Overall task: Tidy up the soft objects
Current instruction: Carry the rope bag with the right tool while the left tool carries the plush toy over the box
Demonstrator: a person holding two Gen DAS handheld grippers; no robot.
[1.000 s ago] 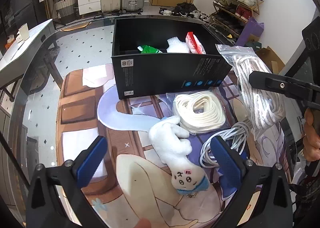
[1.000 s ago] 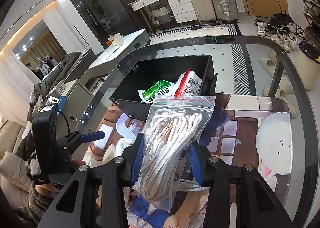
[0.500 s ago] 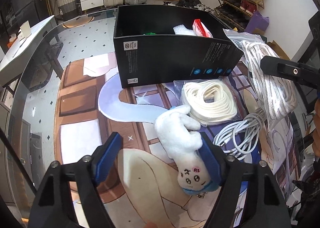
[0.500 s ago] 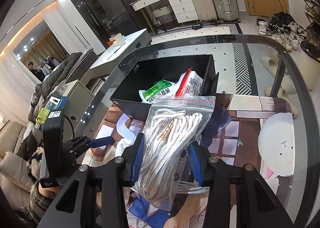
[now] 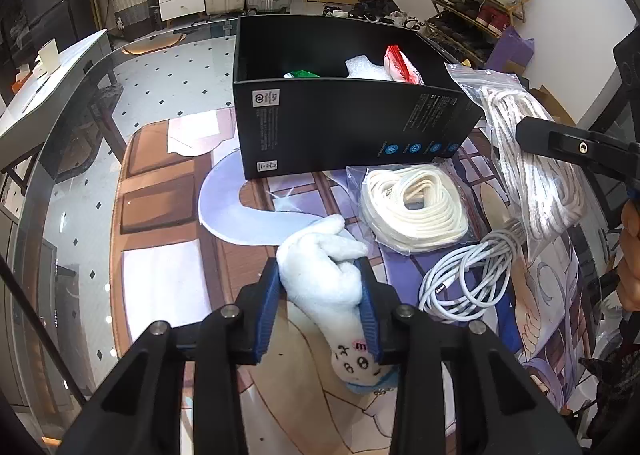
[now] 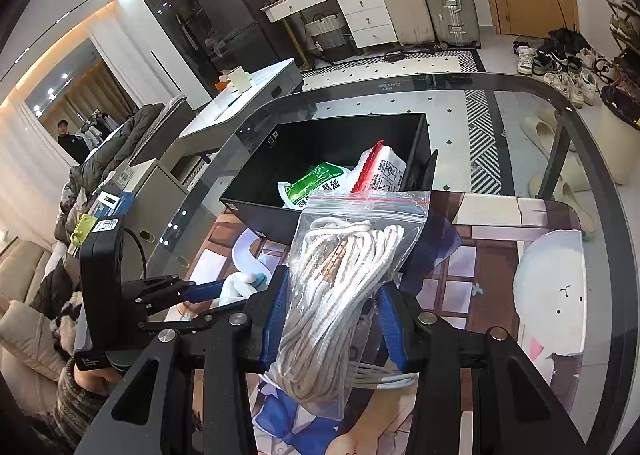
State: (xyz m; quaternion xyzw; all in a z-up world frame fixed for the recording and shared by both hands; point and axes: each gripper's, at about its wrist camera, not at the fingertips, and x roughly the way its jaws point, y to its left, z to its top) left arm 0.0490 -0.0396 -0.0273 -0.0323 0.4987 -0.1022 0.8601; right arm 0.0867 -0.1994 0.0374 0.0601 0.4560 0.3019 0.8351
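Note:
A white plush toy (image 5: pixel 324 287) with a small face lies on the printed mat. My left gripper (image 5: pixel 319 269) has its blue pads pressing both sides of the toy while its jaws are closing. My right gripper (image 6: pixel 332 295) is shut on a clear zip bag of grey-white rope (image 6: pixel 340 287), held up just in front of the black box (image 6: pixel 260 215). The box is open at the top, with a green packet (image 6: pixel 312 187) and a red-and-white packet (image 6: pixel 380 171) inside. In the left wrist view the rope bag (image 5: pixel 532 175) hangs to the right of the box (image 5: pixel 340 127).
A bagged coil of cream rope (image 5: pixel 412 207) and a bundled white cable (image 5: pixel 468 275) lie on the mat between the toy and the rope bag. The glass table's rim (image 6: pixel 600 159) curves around the right. Suitcases, drawers and a shoe rack stand beyond.
My left gripper's jaws have come together from wide open onto the plush toy. The right gripper and its rope bag have kept still.

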